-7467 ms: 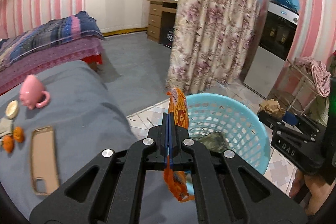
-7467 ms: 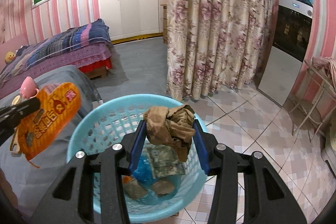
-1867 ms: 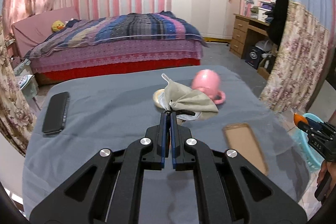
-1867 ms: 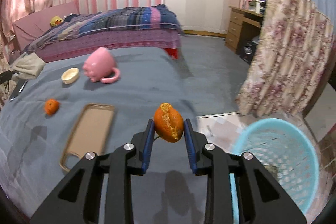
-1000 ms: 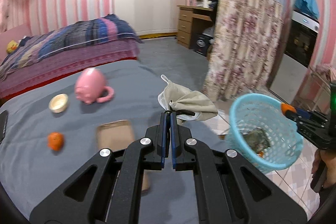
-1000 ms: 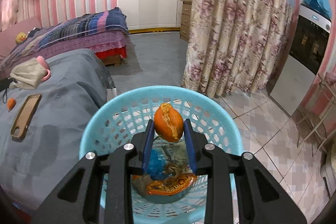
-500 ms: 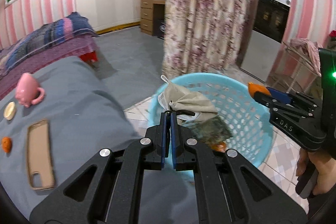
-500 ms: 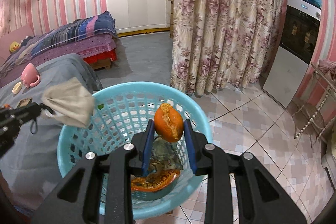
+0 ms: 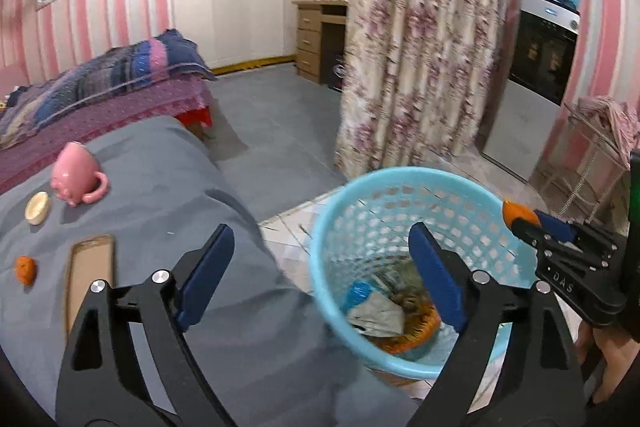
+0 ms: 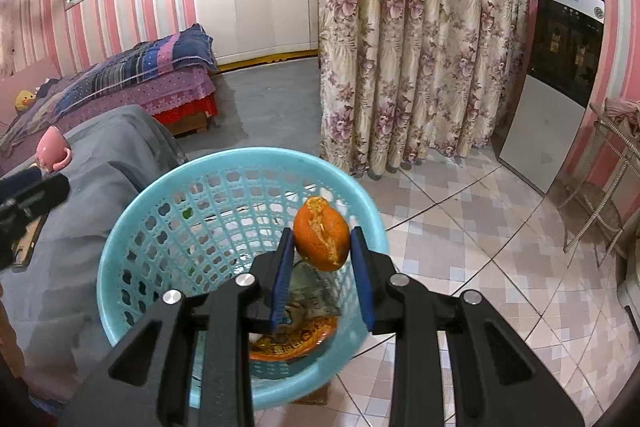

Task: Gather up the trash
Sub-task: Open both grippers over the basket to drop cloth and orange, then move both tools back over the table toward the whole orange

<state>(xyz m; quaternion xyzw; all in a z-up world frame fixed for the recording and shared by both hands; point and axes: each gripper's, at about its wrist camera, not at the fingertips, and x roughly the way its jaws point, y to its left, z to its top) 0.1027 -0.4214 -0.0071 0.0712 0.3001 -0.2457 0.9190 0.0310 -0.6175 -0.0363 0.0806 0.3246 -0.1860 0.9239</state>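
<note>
"DAS" in white letters on the right hand-held gripper (image 9: 516, 217) (left-wrist view)

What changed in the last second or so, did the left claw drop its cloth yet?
Yes. The left claw swung from the bed to the blue basket; its jaws have just been opening, nothing between them, and the grey cloth now lies inside. The right claw stays clamped on the orange peel over the basket.

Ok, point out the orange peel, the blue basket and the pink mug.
orange peel (image 10: 322, 233), right wrist view, its split front face.
blue basket (image 10: 240, 157), right wrist view, far rim.
pink mug (image 9: 74, 173), left wrist view, its body.
</note>
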